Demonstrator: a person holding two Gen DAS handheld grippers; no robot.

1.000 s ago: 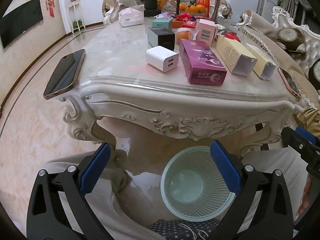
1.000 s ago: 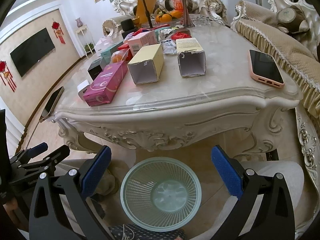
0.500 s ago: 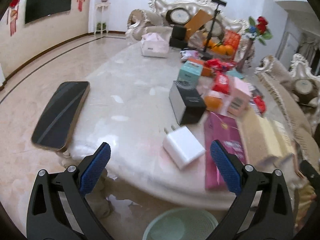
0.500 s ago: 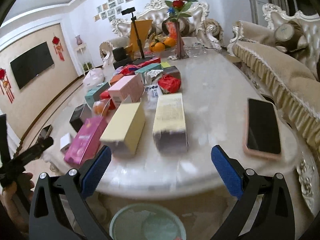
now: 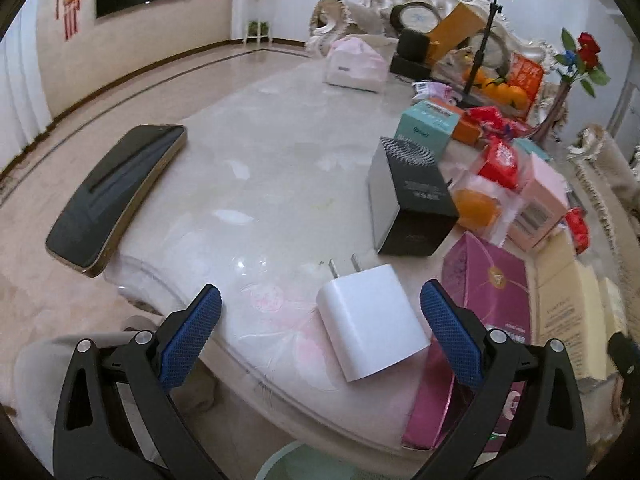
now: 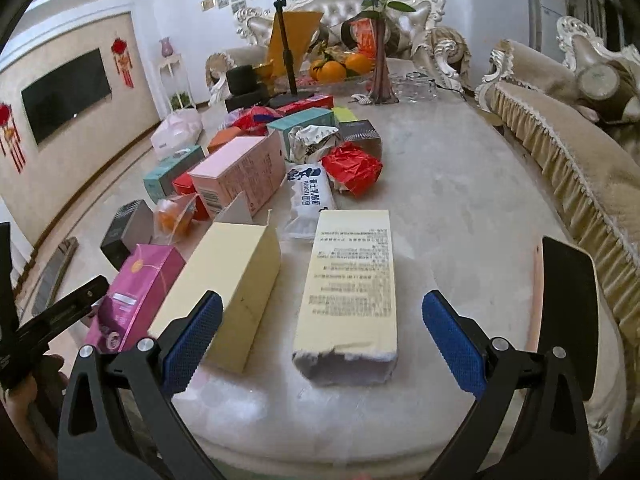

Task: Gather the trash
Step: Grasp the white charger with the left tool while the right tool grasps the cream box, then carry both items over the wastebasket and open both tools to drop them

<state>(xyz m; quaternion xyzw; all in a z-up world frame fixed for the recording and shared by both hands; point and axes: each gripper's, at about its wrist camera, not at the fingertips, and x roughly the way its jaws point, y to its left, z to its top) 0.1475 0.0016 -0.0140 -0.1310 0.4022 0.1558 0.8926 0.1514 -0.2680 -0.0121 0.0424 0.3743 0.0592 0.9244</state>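
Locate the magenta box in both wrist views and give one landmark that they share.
Left wrist: magenta box lower right, beside the white charger.
Right wrist: magenta box lower left, beside a yellow carton.
Shared landmark: black box behind it.

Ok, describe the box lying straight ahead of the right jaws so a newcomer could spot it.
On the marble table, look at the near edge, beside the phone. The pale yellow box lies flat there, printed text on top. Unlike the plain yellow box to its left, its near end is torn open.
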